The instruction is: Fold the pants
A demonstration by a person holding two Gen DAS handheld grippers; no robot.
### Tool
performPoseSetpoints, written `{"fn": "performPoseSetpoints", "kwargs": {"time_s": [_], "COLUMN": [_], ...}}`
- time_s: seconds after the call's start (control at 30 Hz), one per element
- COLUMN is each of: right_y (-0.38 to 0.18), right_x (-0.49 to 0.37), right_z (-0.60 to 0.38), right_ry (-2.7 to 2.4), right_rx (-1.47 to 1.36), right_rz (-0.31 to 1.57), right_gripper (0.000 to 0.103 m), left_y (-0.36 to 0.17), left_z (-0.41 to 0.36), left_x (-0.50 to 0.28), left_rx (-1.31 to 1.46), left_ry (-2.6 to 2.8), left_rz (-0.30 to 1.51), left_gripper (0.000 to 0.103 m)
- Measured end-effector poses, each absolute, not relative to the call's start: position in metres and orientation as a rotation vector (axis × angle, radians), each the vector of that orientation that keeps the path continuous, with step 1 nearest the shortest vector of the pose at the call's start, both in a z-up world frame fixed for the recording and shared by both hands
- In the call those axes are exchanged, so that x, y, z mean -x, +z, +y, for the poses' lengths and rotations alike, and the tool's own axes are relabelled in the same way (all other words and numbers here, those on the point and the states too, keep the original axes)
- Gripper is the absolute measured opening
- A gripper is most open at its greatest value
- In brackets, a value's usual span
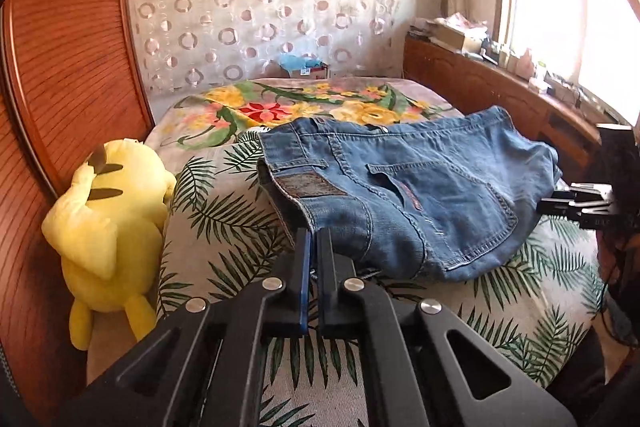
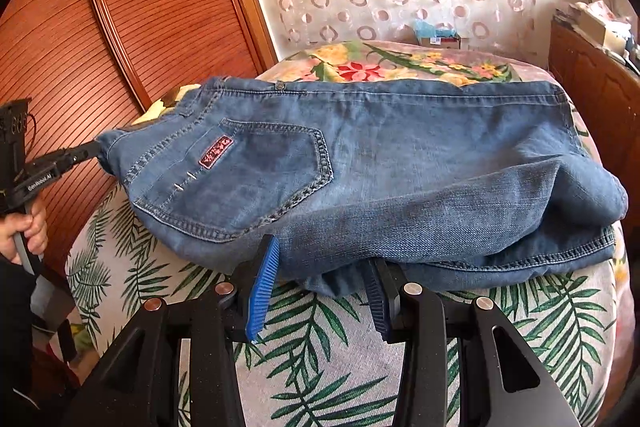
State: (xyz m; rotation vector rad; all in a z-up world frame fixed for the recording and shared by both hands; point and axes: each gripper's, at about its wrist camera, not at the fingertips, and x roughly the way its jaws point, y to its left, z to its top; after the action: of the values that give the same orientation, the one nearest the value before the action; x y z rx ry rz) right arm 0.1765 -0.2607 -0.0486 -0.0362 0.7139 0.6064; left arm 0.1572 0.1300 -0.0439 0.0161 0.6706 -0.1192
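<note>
Folded blue jeans (image 1: pixel 420 187) (image 2: pixel 400 155) lie back-pocket up across the palm-leaf bed sheet (image 2: pixel 320 347). My left gripper (image 1: pixel 315 233) is shut on the waistband corner nearest it, and that corner is raised off the sheet. The right wrist view shows the same gripper (image 2: pixel 90 150) at the far left, pinching the waist end, with a hand (image 2: pixel 24 231) on its handle. My right gripper (image 2: pixel 322 255) stands open at the jeans' near edge. Its blue pads (image 2: pixel 264 291) are apart and a sagging fold of denim hangs between them. Its right fingertip is hidden under the cloth.
A yellow plush toy (image 1: pixel 108 211) leans against the wooden slatted panel (image 1: pixel 60 67) on the left. A floral blanket (image 1: pixel 304 107) covers the far bed. A wooden cabinet (image 1: pixel 480 83) with clutter runs under the window at right. A small box (image 1: pixel 308 69) sits by the curtain.
</note>
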Motion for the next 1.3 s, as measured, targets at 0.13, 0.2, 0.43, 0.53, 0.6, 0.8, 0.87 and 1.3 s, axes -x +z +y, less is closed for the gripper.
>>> {"fn": "performPoseSetpoints", "kwargs": {"time_s": [0.13, 0.2, 0.43, 0.53, 0.6, 0.8, 0.87, 1.3], "right_y": [-0.047, -0.044, -0.033, -0.025, -0.020, -0.042, -0.051, -0.056], "right_x": [-0.181, -0.180, -0.173, -0.162, -0.155, -0.156, -0.159, -0.140], "right_z": [-0.261, -0.262, -0.262, -0.262, -0.261, -0.250, -0.252, -0.268], "right_ry": [0.608, 0.610, 0.631, 0.642, 0.656, 0.651, 0.658, 0.612], "right_rx": [0.025, 0.014, 0.010, 0.012, 0.008, 0.044, 0.029, 0.047], "right_rz": [0.717, 0.699, 0.639, 0.594, 0.580, 0.647, 0.676, 0.688], "right_gripper": [0.043, 0.033, 0.002, 0.002, 0.002, 0.002, 0.002, 0.014], "left_y": [-0.041, -0.040, -0.031, -0.023, -0.022, -0.046, -0.056, -0.055], "left_z": [0.139, 0.141, 0.153, 0.159, 0.163, 0.165, 0.162, 0.161], "left_x": [-0.155, -0.154, -0.144, -0.138, -0.137, -0.142, -0.141, -0.127], "left_rx": [-0.008, -0.013, -0.004, 0.004, 0.005, 0.000, -0.003, -0.024], "left_ry": [-0.093, -0.084, -0.053, -0.036, -0.028, -0.025, -0.028, 0.010], "left_rz": [0.659, 0.657, 0.629, 0.611, 0.614, 0.690, 0.713, 0.717], "left_gripper": [0.003, 0.003, 0.003, 0.003, 0.003, 0.003, 0.003, 0.020]}}
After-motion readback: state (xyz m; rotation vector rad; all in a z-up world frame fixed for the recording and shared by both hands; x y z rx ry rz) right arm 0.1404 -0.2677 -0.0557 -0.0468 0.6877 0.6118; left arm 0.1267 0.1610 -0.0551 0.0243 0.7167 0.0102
